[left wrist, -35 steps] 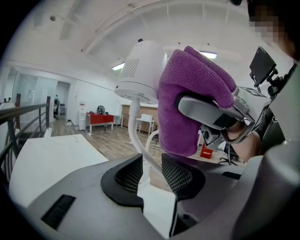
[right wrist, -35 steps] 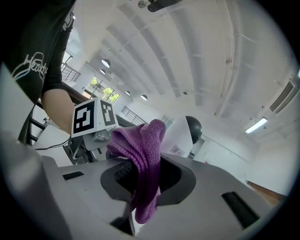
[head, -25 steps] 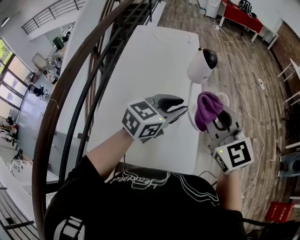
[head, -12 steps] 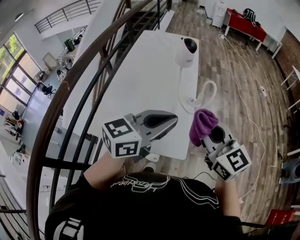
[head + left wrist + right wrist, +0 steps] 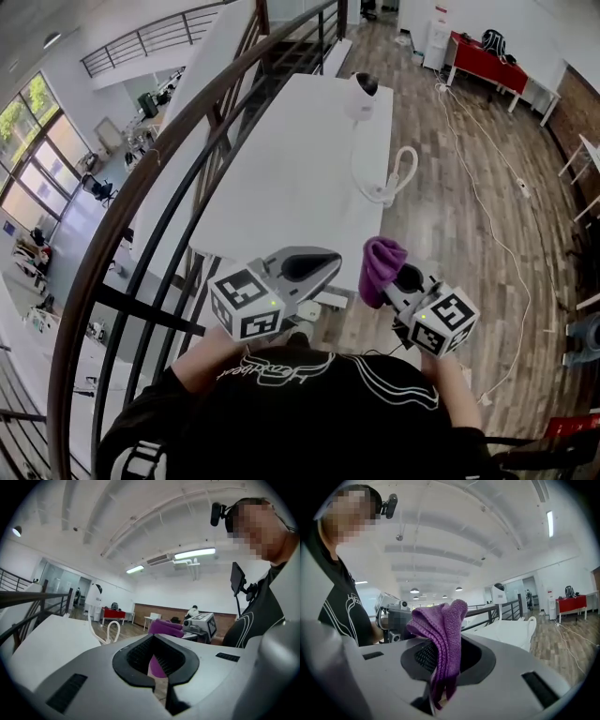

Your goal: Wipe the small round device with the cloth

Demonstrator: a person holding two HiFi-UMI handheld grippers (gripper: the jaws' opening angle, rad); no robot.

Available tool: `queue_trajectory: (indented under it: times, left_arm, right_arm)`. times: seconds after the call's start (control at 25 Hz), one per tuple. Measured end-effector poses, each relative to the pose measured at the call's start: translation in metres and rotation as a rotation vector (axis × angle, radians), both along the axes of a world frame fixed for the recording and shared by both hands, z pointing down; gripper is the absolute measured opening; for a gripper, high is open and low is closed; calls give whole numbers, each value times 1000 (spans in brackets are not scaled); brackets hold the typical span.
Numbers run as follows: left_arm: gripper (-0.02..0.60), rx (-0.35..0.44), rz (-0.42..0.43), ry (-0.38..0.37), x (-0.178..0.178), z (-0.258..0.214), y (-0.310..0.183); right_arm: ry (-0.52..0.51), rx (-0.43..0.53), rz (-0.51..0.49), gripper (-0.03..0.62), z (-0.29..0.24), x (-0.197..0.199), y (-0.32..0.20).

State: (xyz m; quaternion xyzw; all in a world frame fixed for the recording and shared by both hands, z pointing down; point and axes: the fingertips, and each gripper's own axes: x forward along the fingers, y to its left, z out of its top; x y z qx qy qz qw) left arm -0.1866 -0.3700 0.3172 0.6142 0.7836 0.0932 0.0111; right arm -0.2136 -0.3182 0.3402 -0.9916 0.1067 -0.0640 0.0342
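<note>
Your right hand-held gripper (image 5: 403, 284) clamps the cloth (image 5: 379, 267) bunched upright, ready for wiping. Your left hand-held gripper (image 5: 325, 265) is closed and empty. The small round device (image 5: 362, 95) stands well apart.

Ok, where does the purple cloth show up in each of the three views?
Head view: purple cloth lower centre-right, beside the table's near right corner.
Left gripper view: purple cloth near centre, just above the dark jaw opening.
Right gripper view: purple cloth dead centre, pinched between the jaws.
Shared landmark: the small round device, white with a dark face, visible in all three.
</note>
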Motion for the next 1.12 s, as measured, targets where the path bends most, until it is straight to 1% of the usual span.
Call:
queue_trajectory:
  times: [0.12, 0.28, 0.44, 0.56, 0.76, 1.12]
  left_arm:
    - [8, 9, -17, 13, -11, 4, -15]
    - [9, 21, -38, -5, -19, 8, -26]
    - [9, 30, -41, -20, -30, 18, -18]
    - [9, 33, -34, -17, -41, 19, -17]
    - [9, 29, -37, -19, -49, 18, -15]
    - [9, 45, -39, -23, -65, 24, -12]
  right_arm:
    - [-10, 41, -30, 61, 6, -10, -22]
    - [-18, 68, -56, 61, 8, -19, -40]
    - [-25, 79, -59, 61, 15, -29, -35]
    - [-29, 77, -62, 61, 18, -38, -37]
    - [-29, 67, -73, 61, 18, -45, -38]
    - [-16, 77, -61, 61, 18, -60, -29]
